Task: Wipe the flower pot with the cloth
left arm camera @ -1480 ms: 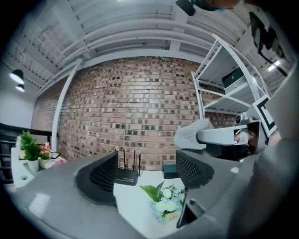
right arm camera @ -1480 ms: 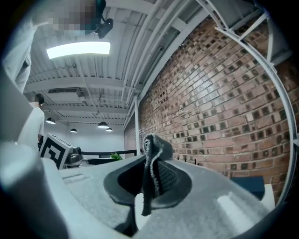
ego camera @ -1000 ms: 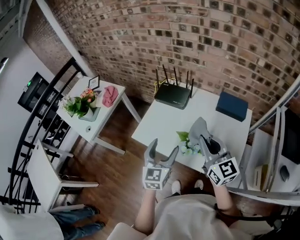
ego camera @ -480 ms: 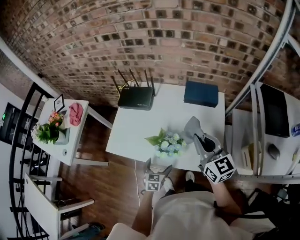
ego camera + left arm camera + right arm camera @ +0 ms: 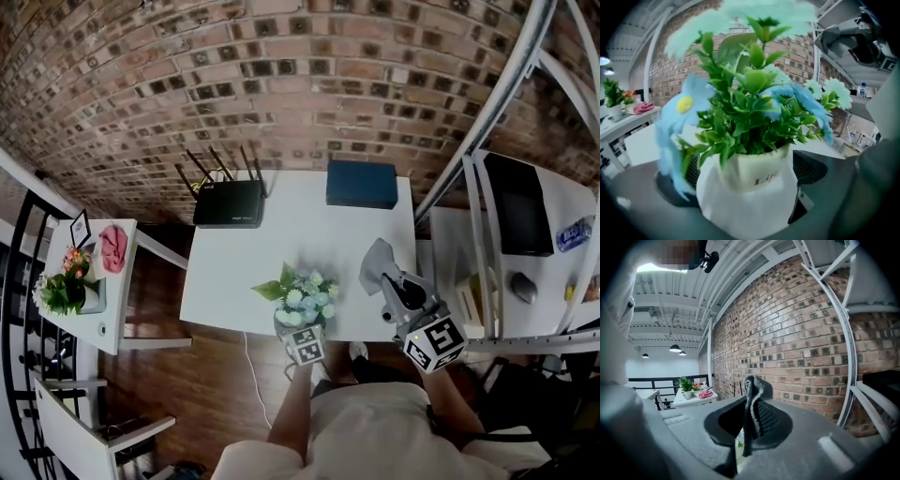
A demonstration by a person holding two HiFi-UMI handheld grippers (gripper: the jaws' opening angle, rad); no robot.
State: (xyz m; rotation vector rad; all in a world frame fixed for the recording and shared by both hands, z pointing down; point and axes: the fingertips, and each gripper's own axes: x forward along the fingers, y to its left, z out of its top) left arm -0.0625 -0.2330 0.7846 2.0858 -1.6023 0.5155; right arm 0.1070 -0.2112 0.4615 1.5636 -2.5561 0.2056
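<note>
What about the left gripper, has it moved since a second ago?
Yes. The left gripper has shifted right along the table's edge, from beside the flower pot to straddling it; its jaws have just been opening, pot between them.

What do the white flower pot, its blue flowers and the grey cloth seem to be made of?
White flower pot: looks like matte ceramic or plastic, being smooth and without gloss, with a printed word; the blur leaves it open. Blue flowers: probably artificial, fabric or plastic, given the flat, evenly coloured petals. Grey cloth: a soft knitted or terry textile; a fuzzy, looped edge shows.
</note>
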